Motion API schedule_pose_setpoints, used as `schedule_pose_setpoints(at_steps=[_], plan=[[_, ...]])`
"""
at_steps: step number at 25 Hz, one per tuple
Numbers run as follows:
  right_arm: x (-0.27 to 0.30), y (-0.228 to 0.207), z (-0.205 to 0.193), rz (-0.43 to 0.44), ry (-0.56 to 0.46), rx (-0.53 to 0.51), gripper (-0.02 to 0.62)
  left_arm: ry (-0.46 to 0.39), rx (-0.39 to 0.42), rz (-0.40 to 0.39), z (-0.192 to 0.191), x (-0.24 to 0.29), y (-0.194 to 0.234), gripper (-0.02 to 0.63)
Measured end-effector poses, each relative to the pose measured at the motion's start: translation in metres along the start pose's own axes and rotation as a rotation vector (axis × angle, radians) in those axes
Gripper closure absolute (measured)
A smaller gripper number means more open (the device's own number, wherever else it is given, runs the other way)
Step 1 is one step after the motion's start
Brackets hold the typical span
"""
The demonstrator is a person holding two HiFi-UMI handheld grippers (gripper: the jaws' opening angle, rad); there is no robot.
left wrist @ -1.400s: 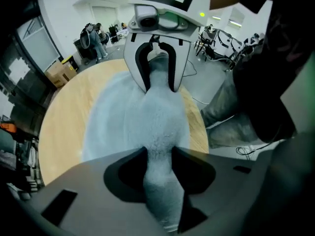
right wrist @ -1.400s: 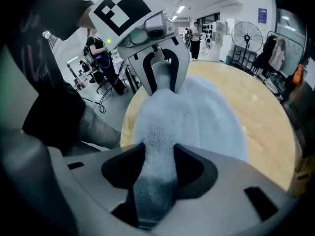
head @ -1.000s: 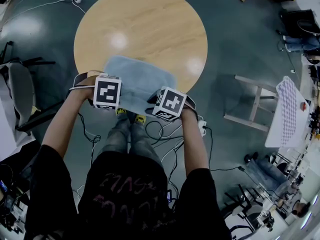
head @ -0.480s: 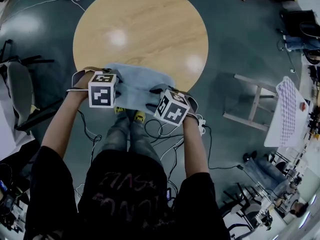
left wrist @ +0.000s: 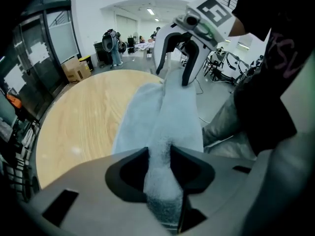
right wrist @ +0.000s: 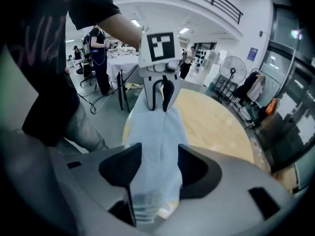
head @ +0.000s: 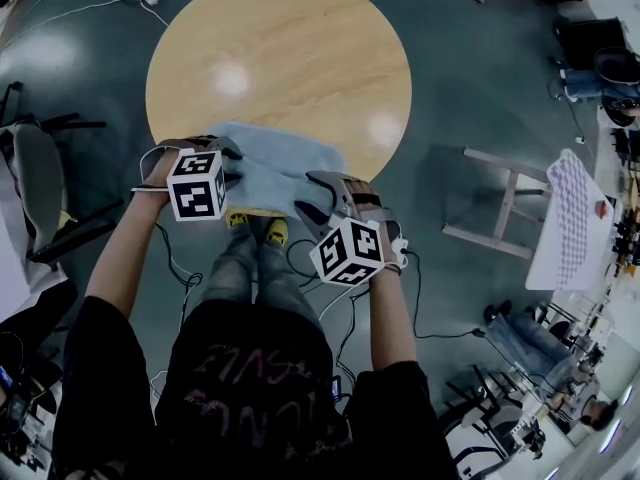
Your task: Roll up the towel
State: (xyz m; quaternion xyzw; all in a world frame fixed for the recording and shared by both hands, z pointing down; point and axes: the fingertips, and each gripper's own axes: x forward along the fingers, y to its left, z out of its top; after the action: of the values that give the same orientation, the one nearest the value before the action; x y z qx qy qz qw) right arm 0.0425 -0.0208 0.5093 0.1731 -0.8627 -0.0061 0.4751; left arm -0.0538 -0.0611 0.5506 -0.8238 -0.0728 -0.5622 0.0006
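A light blue towel [head: 275,166] lies bunched at the near edge of the round wooden table [head: 280,48]. My left gripper [head: 232,163] is at its left end. In the left gripper view, a thick fold of towel [left wrist: 167,112] is squeezed between the closing jaws of the left gripper [left wrist: 158,162]. My right gripper [head: 310,198] is at the towel's right end, tipped steeply down. Its jaws are opening, and in the right gripper view the towel [right wrist: 160,132] lies loosely in the wide gap of the right gripper [right wrist: 155,163]. Each gripper view shows the other gripper at the towel's far end: the right gripper [left wrist: 174,77] and the left gripper [right wrist: 158,104].
The person's legs and yellow shoes [head: 255,230] stand under the table's near edge, among cables [head: 325,268] on the floor. A wooden stool [head: 500,203] stands to the right, with a white table [head: 575,223] beyond it. A chair [head: 40,183] is at the left.
The towel's near edge has bunched up and its visible spread is shorter. My right gripper has drawn back toward the person and tipped over. My left gripper has tilted and shifted slightly left.
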Motion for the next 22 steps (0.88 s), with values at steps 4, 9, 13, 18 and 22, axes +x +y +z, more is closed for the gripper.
schedule_pose_setpoints(at_steps=[4,9,13,18,22], plan=[[-0.010,0.026,0.016,-0.040,-0.015,-0.058,0.359,-0.004,-0.004,0.007,-0.002,0.000,0.000,0.459],[0.033,0.040,-0.002,-0.034,0.087,-0.074,0.359,-0.011,-0.021,0.024,0.001,0.000,-0.001,0.459],[0.046,0.030,-0.006,0.066,0.133,-0.012,0.399,-0.017,0.021,0.080,0.004,-0.016,0.000,0.453],[0.048,0.019,-0.009,0.153,0.121,0.056,0.416,-0.038,0.058,0.189,0.009,-0.059,-0.015,0.454],[0.049,0.014,-0.009,0.156,0.120,0.049,0.414,0.026,0.182,0.259,0.019,-0.048,-0.034,0.438]])
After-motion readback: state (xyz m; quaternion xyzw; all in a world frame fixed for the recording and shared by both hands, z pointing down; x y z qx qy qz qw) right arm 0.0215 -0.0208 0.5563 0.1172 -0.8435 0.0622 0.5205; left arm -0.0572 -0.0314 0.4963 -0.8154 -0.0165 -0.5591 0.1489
